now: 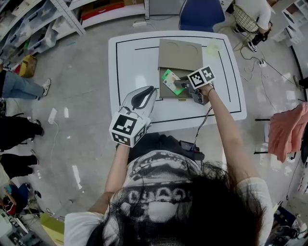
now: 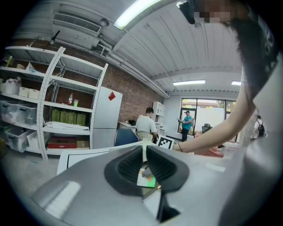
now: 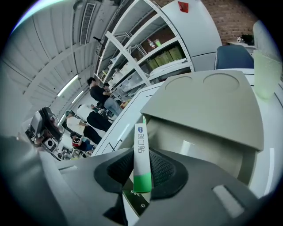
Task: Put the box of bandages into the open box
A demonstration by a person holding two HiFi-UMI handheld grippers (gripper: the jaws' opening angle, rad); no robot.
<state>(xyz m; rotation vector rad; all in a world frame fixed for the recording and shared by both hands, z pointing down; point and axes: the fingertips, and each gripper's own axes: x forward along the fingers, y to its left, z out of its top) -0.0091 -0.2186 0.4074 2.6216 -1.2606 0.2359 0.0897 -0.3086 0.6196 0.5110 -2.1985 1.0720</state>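
Two roles: my right gripper (image 1: pixel 182 85) pinches the bandage box (image 1: pixel 169 80) edge-on in its jaws for the open box (image 1: pixel 180 54); left gripper (image 1: pixel 150 91) waits, jaws parted, empty.

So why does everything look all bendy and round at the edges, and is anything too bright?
Head view: the wide lens bows the white table edges and the corners go dark. Left gripper view: the shelves curve over and the ceiling light glares white. Right gripper view: the bandage box up close is sharp, while the far people are tiny and hazy.
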